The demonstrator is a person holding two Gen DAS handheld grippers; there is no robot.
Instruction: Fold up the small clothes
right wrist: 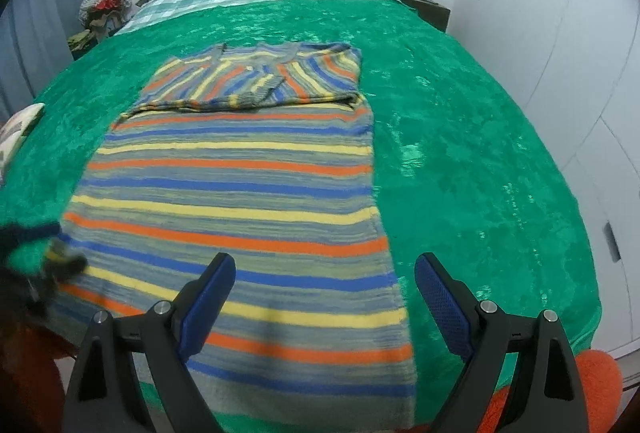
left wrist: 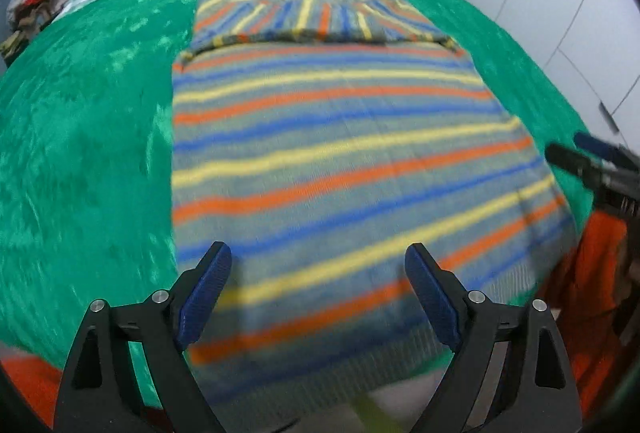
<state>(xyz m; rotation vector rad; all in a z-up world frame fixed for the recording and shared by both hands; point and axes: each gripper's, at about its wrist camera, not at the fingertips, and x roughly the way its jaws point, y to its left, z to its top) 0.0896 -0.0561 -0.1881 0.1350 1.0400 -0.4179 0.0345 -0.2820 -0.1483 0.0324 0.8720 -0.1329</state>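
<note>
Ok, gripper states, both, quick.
Left gripper: open, holding nothing, over the sweater.
Right gripper: open, holding nothing, over the sweater's edge.

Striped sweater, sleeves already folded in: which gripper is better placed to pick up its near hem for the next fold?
Probably the right gripper: it is open over the striped sweater, straddling its near right corner. The left gripper, also open, hangs over the hem's middle in a blurred view.
</note>
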